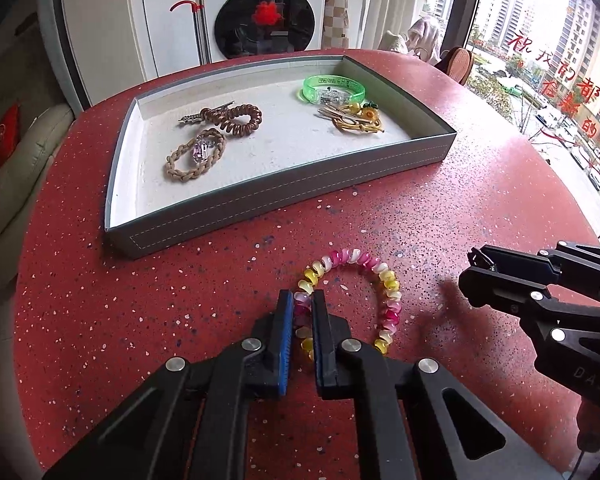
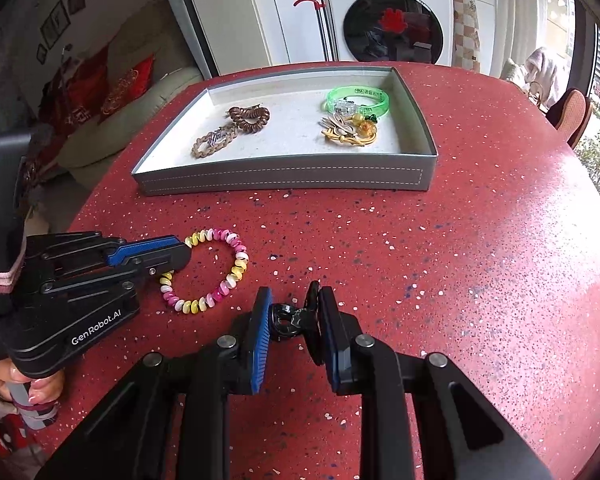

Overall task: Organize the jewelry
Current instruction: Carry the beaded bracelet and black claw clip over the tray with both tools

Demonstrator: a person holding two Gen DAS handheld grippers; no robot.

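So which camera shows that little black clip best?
The right wrist view: the black clip sits close up, pinched between the right gripper fingers above the red table. The left wrist view shows only that gripper side-on, the clip barely visible.

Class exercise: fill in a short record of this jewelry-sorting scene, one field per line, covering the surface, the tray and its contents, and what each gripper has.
surface: red speckled table
tray: grey tray, open, on the table
in tray: green bangle, brown spiral hair tie, braided beige bracelet, gold-coloured pieces
left gripper: shut on pink and yellow spiral hair tie, which lies on the table outside the tray
right gripper: shut on small black clip
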